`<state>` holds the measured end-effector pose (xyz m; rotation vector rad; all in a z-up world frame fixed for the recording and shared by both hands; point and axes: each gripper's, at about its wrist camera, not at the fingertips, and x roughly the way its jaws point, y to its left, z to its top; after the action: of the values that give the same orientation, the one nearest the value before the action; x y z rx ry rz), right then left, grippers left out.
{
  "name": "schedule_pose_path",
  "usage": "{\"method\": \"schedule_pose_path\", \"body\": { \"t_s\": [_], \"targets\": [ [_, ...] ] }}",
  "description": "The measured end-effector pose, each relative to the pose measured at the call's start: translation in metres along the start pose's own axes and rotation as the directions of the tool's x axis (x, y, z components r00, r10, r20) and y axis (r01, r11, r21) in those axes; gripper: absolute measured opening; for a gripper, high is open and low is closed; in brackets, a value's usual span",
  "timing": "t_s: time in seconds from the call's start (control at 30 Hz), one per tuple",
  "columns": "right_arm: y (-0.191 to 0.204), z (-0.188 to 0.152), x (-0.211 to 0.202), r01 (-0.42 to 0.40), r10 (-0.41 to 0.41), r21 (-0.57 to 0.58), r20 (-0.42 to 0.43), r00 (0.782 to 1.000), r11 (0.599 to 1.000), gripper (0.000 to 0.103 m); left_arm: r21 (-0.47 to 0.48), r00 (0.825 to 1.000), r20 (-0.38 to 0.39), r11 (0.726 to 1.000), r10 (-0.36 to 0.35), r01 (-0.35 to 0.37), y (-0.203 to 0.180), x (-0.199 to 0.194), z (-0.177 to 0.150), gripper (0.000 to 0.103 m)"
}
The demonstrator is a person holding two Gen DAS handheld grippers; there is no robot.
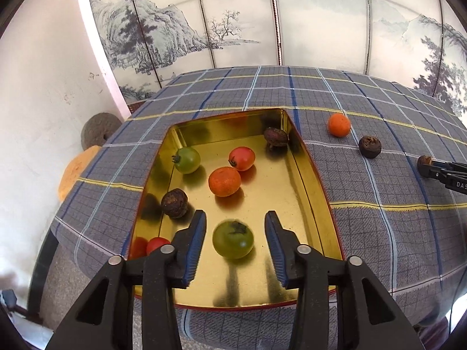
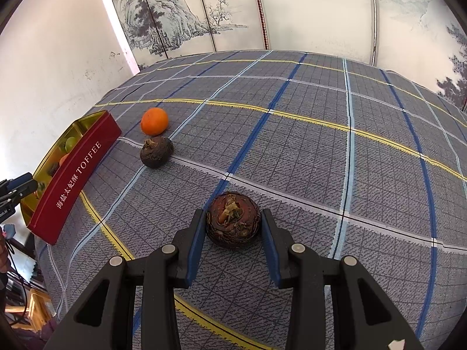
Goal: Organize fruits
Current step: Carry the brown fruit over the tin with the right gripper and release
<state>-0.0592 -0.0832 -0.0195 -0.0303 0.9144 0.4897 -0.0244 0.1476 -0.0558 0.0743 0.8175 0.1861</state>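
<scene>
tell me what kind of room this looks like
Probably a home room or a staged domestic set. A table under a plaid tablecloth stands before a folding screen painted with ink landscapes, and a toffee tin serves as the fruit tray.

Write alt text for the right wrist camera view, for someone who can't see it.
The right gripper, jaws open, brackets a dark brown wrinkled round fruit on a grey plaid tablecloth. Farther left lie a second dark brown fruit and a small orange citrus fruit, beside a red rectangular toffee tin with a gold interior.
</scene>
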Motion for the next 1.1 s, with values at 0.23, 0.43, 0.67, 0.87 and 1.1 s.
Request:
{"method": "schedule_pose_path", "body": {
  "t_s": [0.23, 0.43, 0.67, 0.87, 1.1],
  "targets": [
    [0.0, -0.001, 0.0, 0.0, 0.0, 0.004, 0.0, 1.0, 1.0, 0.035, 0.015, 0.999, 0.03, 1.0, 0.017, -0.018, -0.001, -0.012, -0.003, 0.051],
    [0.012, -0.008, -0.008, -0.014, 0.014, -0.007, -0.004, 1.0, 1.0, 0.035, 0.04, 0.997, 0.054, 0.998, 0.049, -0.051, -0.001, -0.02, -0.005, 0.058],
    [0.049, 0.0, -0.029, -0.091, 0.092, -0.043, 0.026, 0.995, 0.995, 0.035, 0.039, 0.995, 0.08, 0.997, 0.067, -0.07, 0.002, -0.028, -0.01, 0.063],
    [0.113, 0.025, -0.048, -0.229, 0.238, -0.14, 0.051, 0.97, 0.963, 0.035, 0.02, 0.994, 0.088, 0.997, 0.072, -0.074, 0.01, -0.033, -0.015, 0.065],
    [0.193, 0.048, -0.032, -0.34, 0.351, -0.251, -0.001, 0.936, 0.907, 0.035, 0.001, 0.992, 0.085, 0.996, 0.093, -0.093, 0.025, -0.035, -0.021, 0.065]
  ]
}}
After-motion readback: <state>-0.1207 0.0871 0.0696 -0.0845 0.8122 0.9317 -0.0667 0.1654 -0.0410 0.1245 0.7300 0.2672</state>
